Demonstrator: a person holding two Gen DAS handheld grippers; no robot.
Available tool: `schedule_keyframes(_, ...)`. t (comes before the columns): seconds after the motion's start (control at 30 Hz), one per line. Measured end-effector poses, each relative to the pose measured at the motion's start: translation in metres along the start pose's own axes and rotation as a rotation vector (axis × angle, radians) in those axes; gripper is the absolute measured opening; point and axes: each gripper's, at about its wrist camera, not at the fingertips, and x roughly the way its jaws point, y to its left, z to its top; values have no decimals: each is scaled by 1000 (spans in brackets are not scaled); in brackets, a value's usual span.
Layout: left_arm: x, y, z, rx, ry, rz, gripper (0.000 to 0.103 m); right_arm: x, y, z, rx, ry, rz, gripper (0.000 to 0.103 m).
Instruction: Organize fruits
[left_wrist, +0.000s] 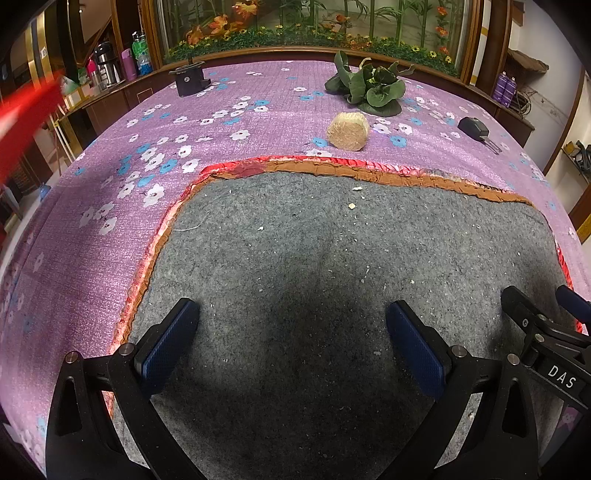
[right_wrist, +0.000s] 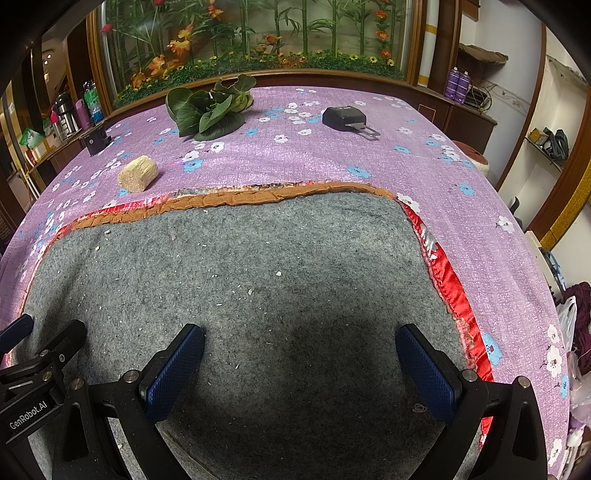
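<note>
Hovering over the grey mat, left gripper and right gripper both gape, holding nothing; beyond the mat's far edge lie straw bundle, leafy greens and black clip.

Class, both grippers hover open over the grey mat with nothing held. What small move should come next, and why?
Probably reach the left gripper forward toward the leafy greens on the purple cloth. Both it and the right gripper are open and empty above the grey mat, and no fruit lies within their jaws.
</note>
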Motion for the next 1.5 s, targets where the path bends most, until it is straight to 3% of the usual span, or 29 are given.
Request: schedule_keyframes(1.5,-1,2,-1,1,1,1,103,-1,1,0,-1,0,0,103)
